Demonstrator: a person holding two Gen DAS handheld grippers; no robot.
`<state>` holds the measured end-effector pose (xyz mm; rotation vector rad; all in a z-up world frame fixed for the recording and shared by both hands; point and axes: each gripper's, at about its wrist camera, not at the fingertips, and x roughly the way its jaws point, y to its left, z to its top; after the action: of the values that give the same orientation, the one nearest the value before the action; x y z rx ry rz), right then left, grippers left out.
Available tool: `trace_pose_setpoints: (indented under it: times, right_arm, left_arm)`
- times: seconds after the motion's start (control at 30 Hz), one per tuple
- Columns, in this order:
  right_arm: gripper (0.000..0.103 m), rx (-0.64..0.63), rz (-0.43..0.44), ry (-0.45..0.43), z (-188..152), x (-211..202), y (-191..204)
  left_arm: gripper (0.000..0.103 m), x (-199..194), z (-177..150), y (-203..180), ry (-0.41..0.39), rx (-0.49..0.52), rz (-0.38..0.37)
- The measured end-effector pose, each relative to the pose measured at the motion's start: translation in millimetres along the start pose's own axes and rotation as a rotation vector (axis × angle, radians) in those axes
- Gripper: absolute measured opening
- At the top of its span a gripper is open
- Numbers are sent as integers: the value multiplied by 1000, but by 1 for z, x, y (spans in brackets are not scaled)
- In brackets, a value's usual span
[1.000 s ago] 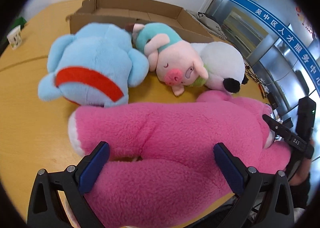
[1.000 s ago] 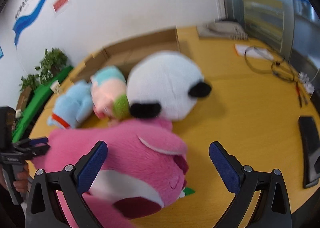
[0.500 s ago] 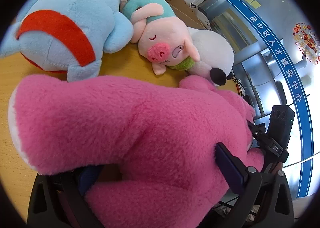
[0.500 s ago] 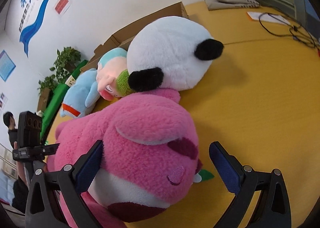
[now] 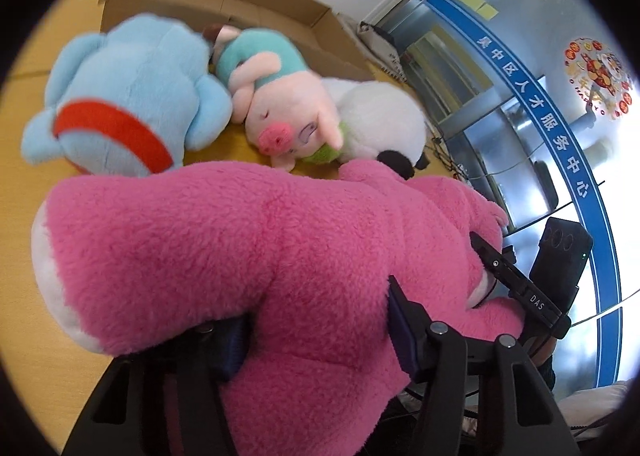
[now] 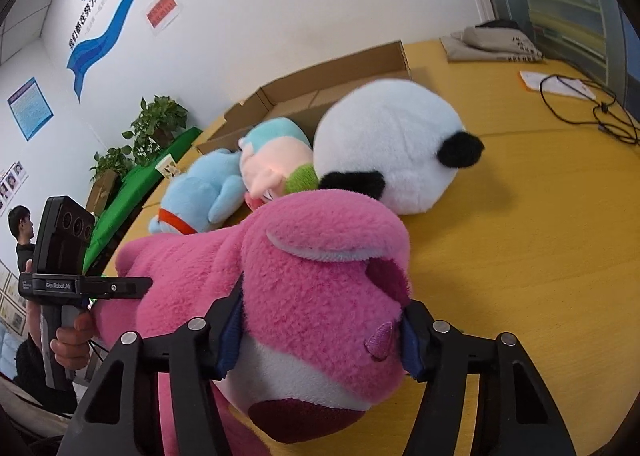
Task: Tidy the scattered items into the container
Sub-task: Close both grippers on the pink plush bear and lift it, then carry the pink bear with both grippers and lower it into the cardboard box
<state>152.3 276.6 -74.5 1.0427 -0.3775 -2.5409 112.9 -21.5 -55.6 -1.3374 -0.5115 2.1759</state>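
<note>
A big pink plush bear lies across the front of the yellow table. My left gripper is shut on its leg end. My right gripper is shut on its head. Behind it lie a blue plush, a pink pig plush in a teal top and a white panda plush. An open cardboard box stands behind them at the back of the table; it also shows in the right wrist view.
A grey folded bag, a paper sheet and a black cable lie on the table's far right. Potted plants and a green surface stand beyond the left edge. A white wall is behind the box.
Both grippers have closed on the pink bear, the left on its leg end, the right on its head. The bear looks raised slightly.
</note>
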Motion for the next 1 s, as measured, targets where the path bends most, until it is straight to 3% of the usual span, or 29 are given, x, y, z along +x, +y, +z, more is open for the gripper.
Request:
trace_pose_setpoints:
  times: [0.33, 0.6, 1.0]
  right_arm:
    - [66, -119, 21, -178, 56, -45, 44]
    - [66, -274, 38, -351, 136, -64, 89]
    - [66, -395, 27, -506, 252, -71, 126]
  left_arm:
    - [58, -73, 50, -48, -218, 197, 54]
    - [58, -136, 115, -80, -393, 336, 97]
    - [58, -187, 207, -110, -521, 432, 101]
